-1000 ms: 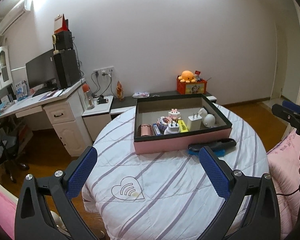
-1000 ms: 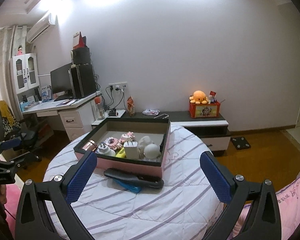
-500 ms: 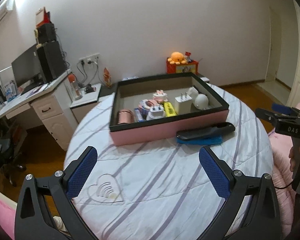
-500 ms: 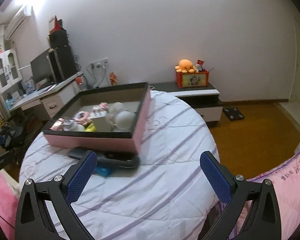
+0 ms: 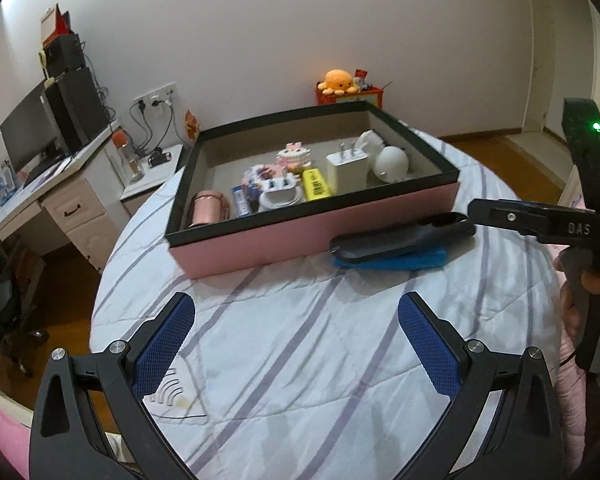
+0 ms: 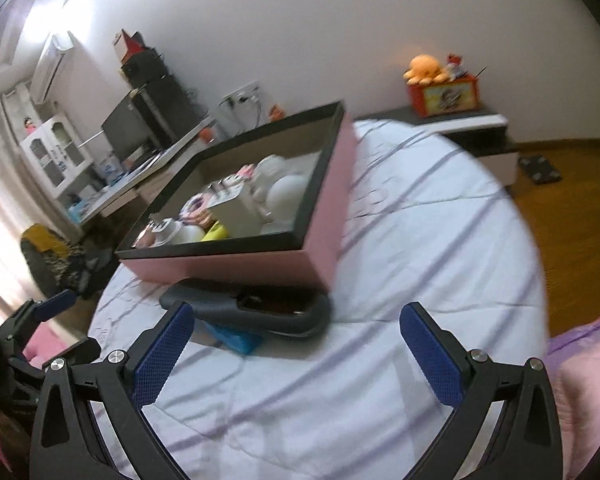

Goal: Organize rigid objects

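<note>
A pink box with a black rim (image 5: 312, 228) (image 6: 260, 266) stands on the round table and holds several small items: a white charger (image 5: 346, 164), a white egg-shaped thing (image 5: 392, 162), a yellow block (image 5: 316, 186), a pink cup (image 5: 208, 208). A black case (image 5: 404, 236) (image 6: 256, 306) lies on a blue flat thing (image 5: 396, 261) (image 6: 232, 338) against the box's front wall. My left gripper (image 5: 296, 340) is open and empty, above the cloth in front of the box. My right gripper (image 6: 296, 340) is open and empty, close to the black case.
The table has a white cloth with purple stripes (image 5: 300, 360). A desk with a monitor (image 5: 32, 136) stands at left. A low cabinet bears an orange plush toy (image 5: 338, 82). Pink bedding (image 6: 580, 380) lies at right. Wooden floor surrounds the table.
Both grippers have moved down and closer to the table and the box. The right gripper has tilted and come up to the black case. Both stay open.
</note>
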The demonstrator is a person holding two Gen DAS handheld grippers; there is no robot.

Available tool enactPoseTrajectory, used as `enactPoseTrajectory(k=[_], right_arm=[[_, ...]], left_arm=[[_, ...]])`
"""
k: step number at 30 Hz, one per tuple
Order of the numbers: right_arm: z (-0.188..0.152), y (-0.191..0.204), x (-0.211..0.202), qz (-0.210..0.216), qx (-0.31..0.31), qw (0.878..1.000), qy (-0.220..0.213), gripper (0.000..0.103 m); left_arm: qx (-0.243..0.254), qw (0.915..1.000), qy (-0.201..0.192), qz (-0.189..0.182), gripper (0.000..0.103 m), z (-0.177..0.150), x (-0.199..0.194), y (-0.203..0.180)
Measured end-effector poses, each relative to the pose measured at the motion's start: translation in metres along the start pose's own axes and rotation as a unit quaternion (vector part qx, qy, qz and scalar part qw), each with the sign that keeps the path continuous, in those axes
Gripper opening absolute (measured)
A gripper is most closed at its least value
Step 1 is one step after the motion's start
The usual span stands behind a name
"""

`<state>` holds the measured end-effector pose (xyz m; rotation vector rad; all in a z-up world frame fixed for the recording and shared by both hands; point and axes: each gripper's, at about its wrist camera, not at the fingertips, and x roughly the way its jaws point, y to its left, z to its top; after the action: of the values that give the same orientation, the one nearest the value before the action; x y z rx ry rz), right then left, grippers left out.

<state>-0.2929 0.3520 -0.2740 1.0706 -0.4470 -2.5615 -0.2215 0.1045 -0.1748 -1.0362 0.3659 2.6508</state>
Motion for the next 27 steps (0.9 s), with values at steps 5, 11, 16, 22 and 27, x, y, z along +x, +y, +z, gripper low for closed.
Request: enactPoseTrajectory(k=[5, 11, 16, 22, 27], right_arm=[[0.001, 0.012, 0.026, 0.017, -0.015, 0.999, 0.033, 0.103], [-0.009, 0.031, 0.031, -0.011, -0.054, 0.998, 0.039, 0.062], [-0.026, 0.066, 0.023, 0.011, -0.097, 0.994, 0.058, 0.049], [-0.051, 0.112, 0.029, 0.036, -0.143, 0.985, 0.089, 0.049], [-0.065, 0.142, 0.032, 0.042, -0.181, 0.978, 0.098, 0.049]], left_arm=[[-0.012, 0.9998, 0.007, 0.011, 0.103, -0.008, -0.001, 0.015], [-0.024, 0.9996, 0.009, 0.012, 0.103, -0.018, -0.005, 0.026], [-0.034, 0.9994, 0.006, 0.004, 0.103, -0.026, -0.010, 0.033], [-0.048, 0.9988, 0.009, 0.004, 0.103, -0.038, -0.015, 0.041], [-0.072, 0.9974, 0.010, 0.003, 0.103, -0.045, -0.017, 0.052]])
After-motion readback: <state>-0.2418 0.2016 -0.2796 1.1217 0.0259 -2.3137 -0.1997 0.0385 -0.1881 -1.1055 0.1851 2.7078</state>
